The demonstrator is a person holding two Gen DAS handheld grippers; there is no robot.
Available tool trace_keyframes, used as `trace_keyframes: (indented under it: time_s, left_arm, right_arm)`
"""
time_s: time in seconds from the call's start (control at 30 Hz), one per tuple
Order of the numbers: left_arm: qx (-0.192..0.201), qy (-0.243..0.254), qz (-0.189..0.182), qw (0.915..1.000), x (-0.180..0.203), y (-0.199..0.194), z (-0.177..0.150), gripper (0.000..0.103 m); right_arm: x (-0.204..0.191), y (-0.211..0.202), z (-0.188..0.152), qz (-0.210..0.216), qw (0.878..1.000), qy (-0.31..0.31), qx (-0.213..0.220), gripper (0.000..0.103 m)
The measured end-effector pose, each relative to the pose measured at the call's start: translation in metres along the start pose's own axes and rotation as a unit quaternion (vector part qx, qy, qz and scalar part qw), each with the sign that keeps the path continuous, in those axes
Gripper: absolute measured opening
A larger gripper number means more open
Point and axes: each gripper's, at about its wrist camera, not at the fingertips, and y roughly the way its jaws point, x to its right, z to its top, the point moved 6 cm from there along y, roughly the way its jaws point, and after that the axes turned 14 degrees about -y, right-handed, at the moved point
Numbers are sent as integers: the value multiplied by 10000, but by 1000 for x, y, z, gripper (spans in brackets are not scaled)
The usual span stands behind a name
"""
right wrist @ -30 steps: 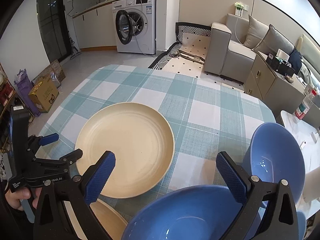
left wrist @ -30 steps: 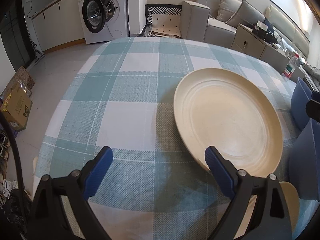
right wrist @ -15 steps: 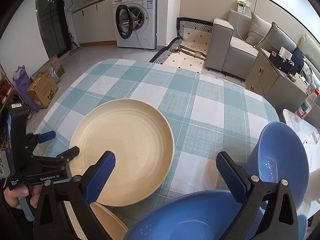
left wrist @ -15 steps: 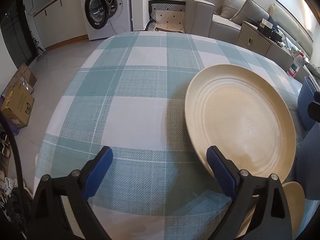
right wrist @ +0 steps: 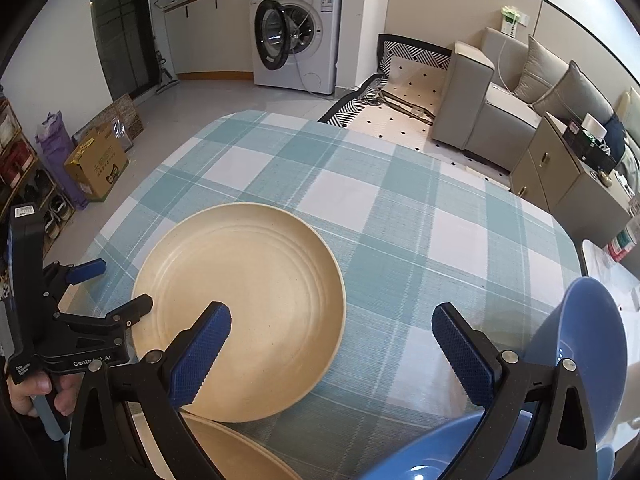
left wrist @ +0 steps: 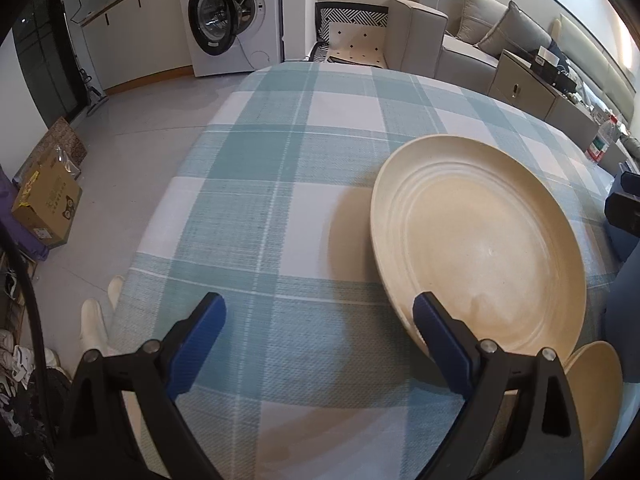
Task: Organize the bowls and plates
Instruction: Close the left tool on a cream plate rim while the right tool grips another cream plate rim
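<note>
Large cream plate [right wrist: 244, 304] flat on checked tablecloth [right wrist: 384, 216]; second cream plate [right wrist: 224, 452] just nearer, 2 blue bowls [right wrist: 592, 344] at right. Left gripper [left wrist: 316, 344] wide, empty, one finger over the large plate's near rim. Right gripper [right wrist: 332, 344] wide, empty, above cloth between plate and bowls. Advised: straddle rim squarely, pinch firmly, lift level, stack like with like.

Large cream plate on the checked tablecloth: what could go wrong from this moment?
1. The large cream plate touches or overlaps a second cream plate at the near edge; lifting one might drag the other.
2. The open left gripper straddles its rim with only one finger over it, so a grip could slip.
3. The tilted blue bowl may tip.
</note>
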Motion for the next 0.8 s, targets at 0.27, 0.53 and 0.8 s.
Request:
trace_keyframes:
  time_s: [0.27,0.53,0.8]
  left_arm:
    - [11,-49,28,10000,-5,-2,-2,95]
    - [-47,91,-18,9999,5,1,-6,91]
    - [-70,164,-192,9997,12,1,-7,77]
  right_arm:
    - [-15,23,4,173,9994,51,-310,102]
    - [-19,42,4,366,9970,46,-685,102]
    - [-18,63,4,715,9918,49,-1054,85]
